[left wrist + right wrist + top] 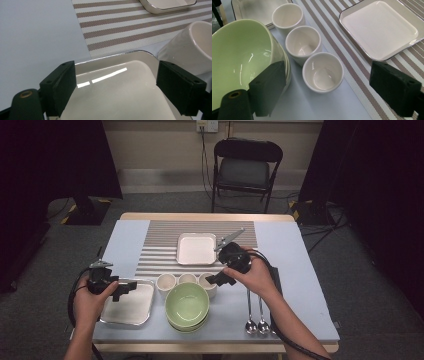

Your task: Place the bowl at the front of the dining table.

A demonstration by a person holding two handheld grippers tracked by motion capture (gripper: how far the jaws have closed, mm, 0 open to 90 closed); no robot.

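At the left of the table, the left gripper [124, 288] is hovering over the metal tray [131, 316], its jaws standing spread wide with nothing between them. In the left gripper view the tray [117, 82] is lying bare and shiny under those jaws, its near part running off the bottom edge. A white cup [190, 50] is standing just beside the tray's corner there, cut off at the right edge, so its inside is hard to make out.

Moving right, three white cups are sitting in a row in front of the striped mat [160, 247]: the left cup [166, 282], the middle cup [187, 279] and the right cup [208, 281]. In the right gripper view all three are showing empty insides. The green bowl [187, 305] is sitting just in front of them, empty too, and stacked on at least one more like it; how many is hard to tell.

The right gripper [216, 279] is hanging over the right cup [322, 72], jaws spread apart, gripping nothing. In the high view it is hiding part of that cup.

Behind, the square white dish [196, 248] is lying empty on the mat. Two spoons [255, 322] are lying at the right, their handles partly hidden by the person's right hand [257, 275].
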